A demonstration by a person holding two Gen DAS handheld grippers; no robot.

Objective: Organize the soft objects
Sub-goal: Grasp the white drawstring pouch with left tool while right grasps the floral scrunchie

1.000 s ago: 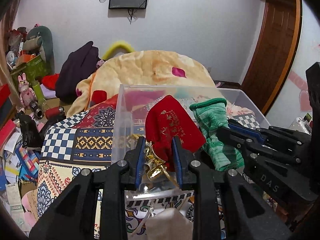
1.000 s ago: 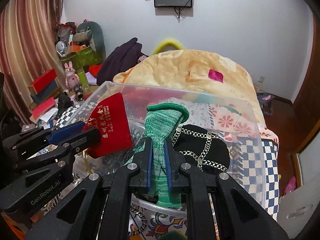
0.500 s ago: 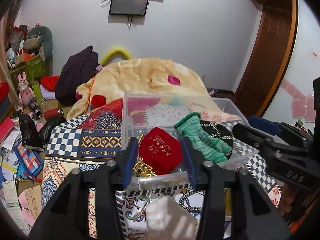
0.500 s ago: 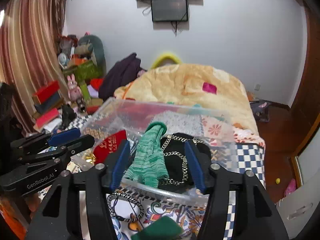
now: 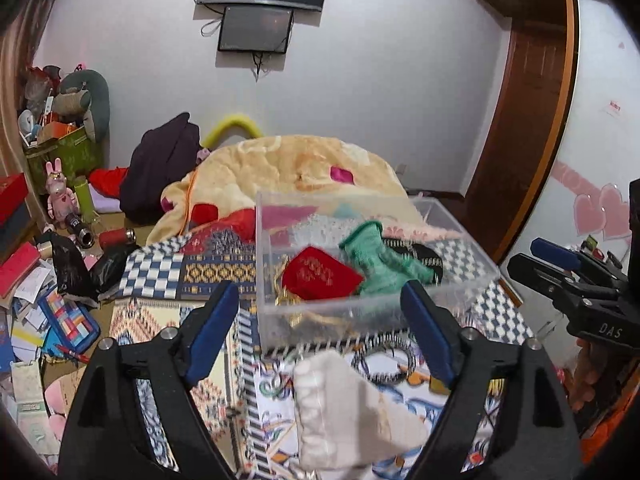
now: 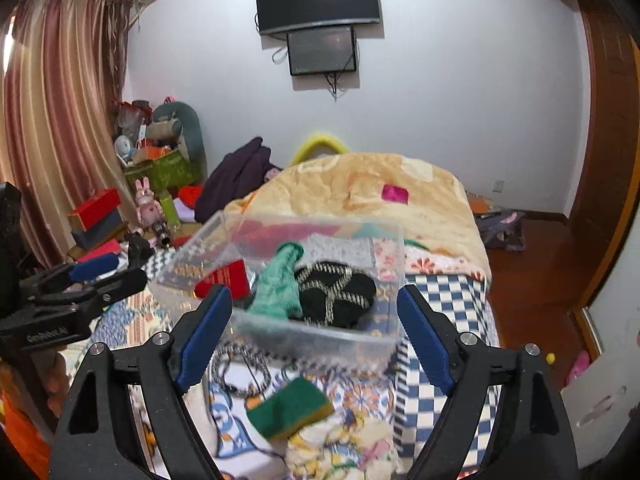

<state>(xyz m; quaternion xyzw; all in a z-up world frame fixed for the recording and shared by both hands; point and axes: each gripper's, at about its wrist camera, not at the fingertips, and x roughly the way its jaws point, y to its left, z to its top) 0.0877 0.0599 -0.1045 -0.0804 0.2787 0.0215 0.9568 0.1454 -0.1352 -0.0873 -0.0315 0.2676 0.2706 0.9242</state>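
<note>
The bed with its patchwork, checkered cover spreads under both claws. On it, ahead of the claws, stands the clear rectangular plastic bin, which already holds three soft things: a black knitted piece with a pale chain pattern, a green knitted sock and a red fabric pouch with gold lettering.

Nearer than the bin, loose on the cover, lie a cream knitted sock just below the left claw, and a green-and-yellow folded cloth just below the right claw. A dark beaded loop lies beside the cloth, toward the left.

Both claws are spread wide and empty, hovering short of the bin.

The step in hand looks like a pause between drops: two pieces are in, more wait. The next move calls for each claw to dip toward the piece beneath it, pinch a fold firmly, and lift clear of the bin wall.
</note>
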